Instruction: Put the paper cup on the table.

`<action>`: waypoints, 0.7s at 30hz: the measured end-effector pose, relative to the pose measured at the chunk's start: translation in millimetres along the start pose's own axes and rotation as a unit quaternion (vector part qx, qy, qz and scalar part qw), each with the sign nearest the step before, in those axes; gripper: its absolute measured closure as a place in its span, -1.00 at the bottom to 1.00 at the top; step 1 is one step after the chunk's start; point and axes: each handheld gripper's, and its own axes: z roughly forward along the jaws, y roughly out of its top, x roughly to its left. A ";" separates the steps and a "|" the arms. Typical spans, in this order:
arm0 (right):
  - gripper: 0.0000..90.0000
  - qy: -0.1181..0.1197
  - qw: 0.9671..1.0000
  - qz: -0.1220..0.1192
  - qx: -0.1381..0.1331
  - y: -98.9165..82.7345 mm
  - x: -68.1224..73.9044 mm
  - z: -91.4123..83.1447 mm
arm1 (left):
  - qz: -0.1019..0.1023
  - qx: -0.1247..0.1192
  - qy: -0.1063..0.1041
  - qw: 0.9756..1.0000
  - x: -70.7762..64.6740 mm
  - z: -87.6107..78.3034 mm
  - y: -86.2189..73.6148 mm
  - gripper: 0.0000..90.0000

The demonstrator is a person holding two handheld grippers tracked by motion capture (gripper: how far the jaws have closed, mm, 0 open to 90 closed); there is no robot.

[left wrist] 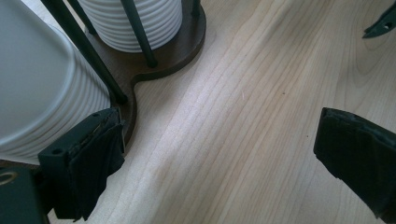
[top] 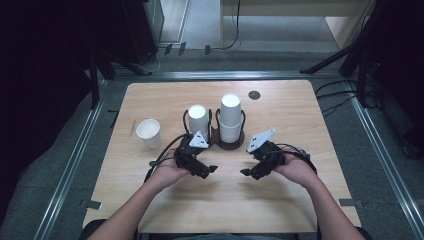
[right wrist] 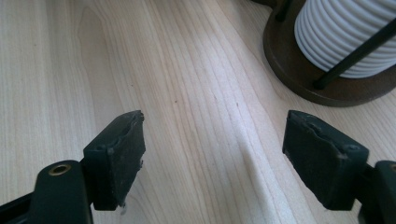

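High view. A wooden table (top: 165,210) carries a dark holder (top: 231,145) with two stacks of white paper cups: a shorter left stack (top: 198,120) and a taller right stack (top: 230,117). A single cup (top: 149,133) stands upright at nine o'clock of the holder, well apart from it. The left gripper (top: 210,170) lies at six o'clock of the left stack, near its base; the right gripper (top: 246,172) sits at five o'clock of the holder. Both hold nothing.

Left gripper view. The jaws stand wide apart over bare wood. The left stack (left wrist: 42,88) fills ten o'clock, just beside the left jaw; whether they touch cannot be told. Thin black rods (left wrist: 84,46) fence the cups in.

Right gripper view. The jaws are likewise spread and empty. The right stack (right wrist: 345,32) appears at one o'clock on its round base (right wrist: 289,60).

Handling, as judged: paper cups are light, thin-walled and easily crushed, and nested ones may cling. A gentle hold across the top cup's wall, above the rods, looks best.
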 end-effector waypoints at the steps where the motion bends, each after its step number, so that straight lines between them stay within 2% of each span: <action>1: -0.53 0.002 1.000 0.000 -0.001 1.0 1.2 -0.2 | 0.001 0.001 -0.001 1.000 -0.4 0.2 0.2 -0.95; 21: -0.53 0.002 1.000 -0.004 0.003 0.9 1.8 0.1 | 0.003 0.011 -0.004 1.000 0.5 1.2 -2.1 -0.95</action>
